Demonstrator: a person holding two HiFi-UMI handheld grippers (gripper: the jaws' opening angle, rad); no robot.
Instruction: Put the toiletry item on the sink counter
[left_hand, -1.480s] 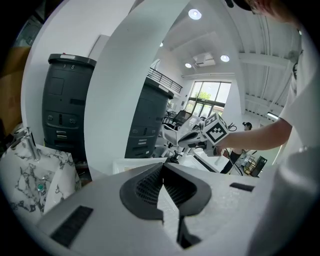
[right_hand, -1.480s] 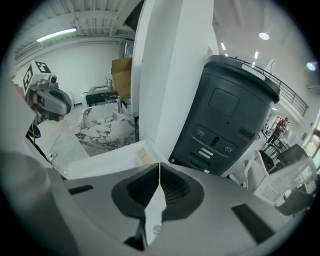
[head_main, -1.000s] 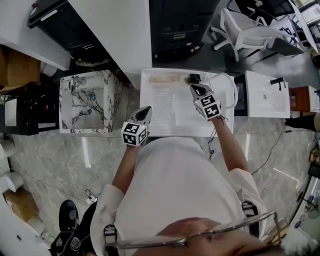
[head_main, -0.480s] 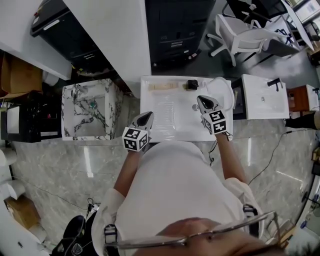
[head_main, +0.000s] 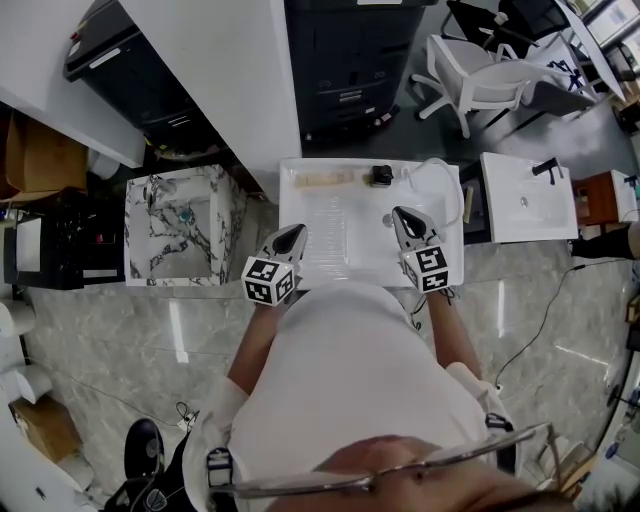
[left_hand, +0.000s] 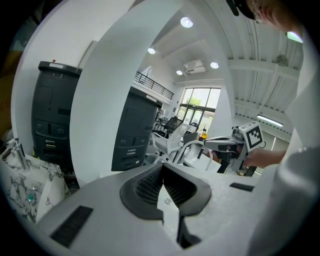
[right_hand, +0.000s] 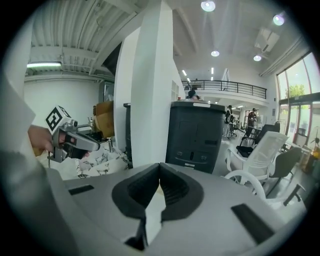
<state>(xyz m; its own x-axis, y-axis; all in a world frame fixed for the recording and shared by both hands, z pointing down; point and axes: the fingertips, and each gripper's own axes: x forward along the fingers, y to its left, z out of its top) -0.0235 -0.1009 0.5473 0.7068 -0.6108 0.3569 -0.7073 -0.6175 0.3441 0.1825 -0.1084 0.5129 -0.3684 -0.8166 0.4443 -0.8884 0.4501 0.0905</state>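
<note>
The small dark toiletry item (head_main: 381, 175) is found standing on the white sink counter (head_main: 355, 245), at its far edge and somewhat right of centre, and it is touched by neither gripper. Just to its left, along the same far edge, a pale beige bar (head_main: 325, 178) is laid lengthwise. To its right a white loop (head_main: 446, 172) is seen curving over the counter's right end (its nature could not be determined). The right gripper (head_main: 399, 212) is held above the near right part of the counter, apart from the item. Its jaws are pressed fully together and nothing is caught between them. The left gripper (head_main: 297, 231) is held over the counter's near left edge, its jaws likewise closed tip to tip and empty. A marble-patterned unit (head_main: 180, 215) is noted to the left of the counter, and a second white basin unit (head_main: 525, 205) to the right. Beyond the counter, on the far side, a dark cabinet (head_main: 350, 60) and a white chair (head_main: 480, 70) are recorded.
</note>
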